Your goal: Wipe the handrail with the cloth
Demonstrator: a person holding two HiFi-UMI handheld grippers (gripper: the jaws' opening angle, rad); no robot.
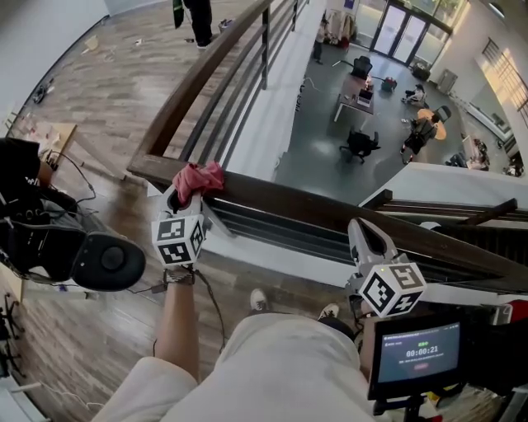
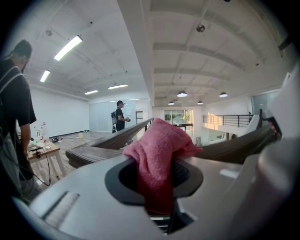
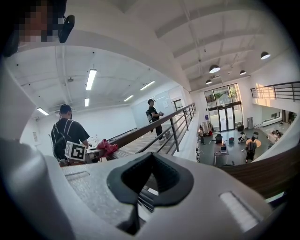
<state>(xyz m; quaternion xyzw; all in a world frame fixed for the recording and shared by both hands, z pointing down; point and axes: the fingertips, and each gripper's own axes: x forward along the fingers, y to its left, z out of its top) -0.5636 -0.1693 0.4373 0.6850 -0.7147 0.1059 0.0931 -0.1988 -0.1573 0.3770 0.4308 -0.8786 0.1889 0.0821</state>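
A dark wooden handrail (image 1: 313, 206) runs from a corner at the left across to the right, and another length runs away up the picture. My left gripper (image 1: 188, 194) is shut on a pink cloth (image 1: 199, 178), which rests on the rail just right of the corner. In the left gripper view the cloth (image 2: 157, 147) bulges out between the jaws of the left gripper (image 2: 155, 164), with the handrail (image 2: 93, 152) behind. My right gripper (image 1: 362, 229) hangs shut and empty just short of the rail, further right. The right gripper (image 3: 151, 157) view shows the cloth (image 3: 107, 147) on the far rail.
Metal bars (image 1: 247, 91) run under the rail, with a drop to a lower floor holding desks and people (image 1: 363, 99) beyond. A black round device (image 1: 107, 262) sits at my left, a timer screen (image 1: 419, 351) at lower right. A person (image 1: 198, 21) stands far along the walkway.
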